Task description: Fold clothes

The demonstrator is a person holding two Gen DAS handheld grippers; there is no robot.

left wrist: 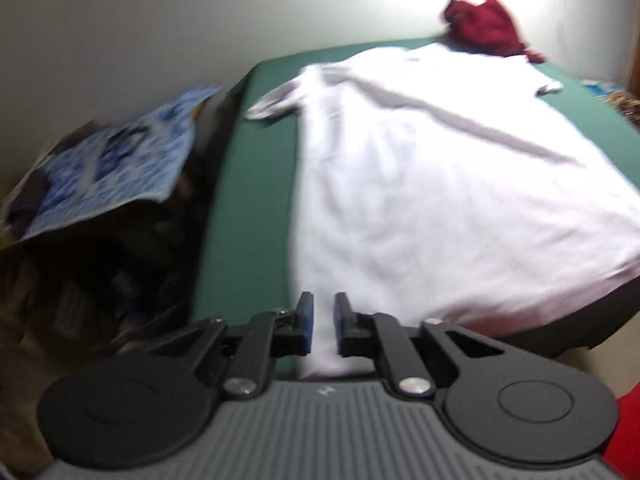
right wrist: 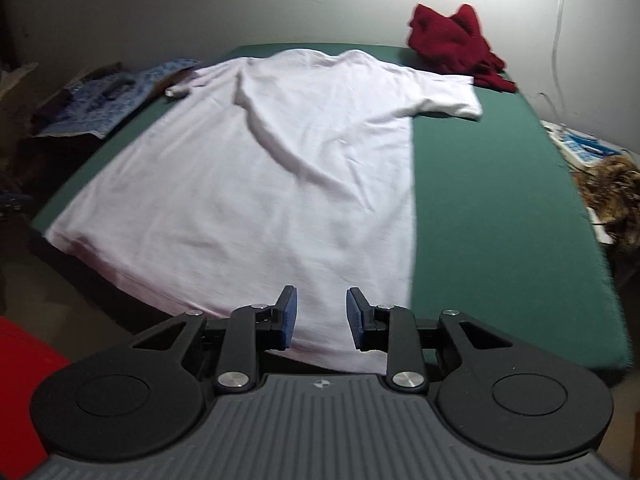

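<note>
A: Entry, from beside the table. White T-shirt (right wrist: 276,184) lies spread flat on the green table (right wrist: 500,200), hem at the near edge, collar at the far end, both sleeves out. One long crease runs diagonally across the body.

B: Grippers?

A: Left gripper (left wrist: 324,326) sits over the hem near the shirt's left corner, jaws parted a little, cloth visible in the gap, pads not pressing it. Right gripper (right wrist: 320,318) sits over the hem nearer the right corner, jaws parted wider, also released. Neither claw grasps anything.

B: So which step?

A: My reading: the spread is done, the fold itself not begun. Next move would call for each claw to drop onto a hem corner, pinch both layers, then lift together and carry the hem toward the collar, keeping the edge taut so the crease doesn't double.

B: Other clothes?

A: A dark red garment (right wrist: 456,48) is bunched at the far right corner, touching the shirt's shoulder.

B: Any labels?

A: A small emblem on each gripper body, unreadable. Blue patterned paper (left wrist: 120,152) off the table's left side; print too blurred to read.
</note>
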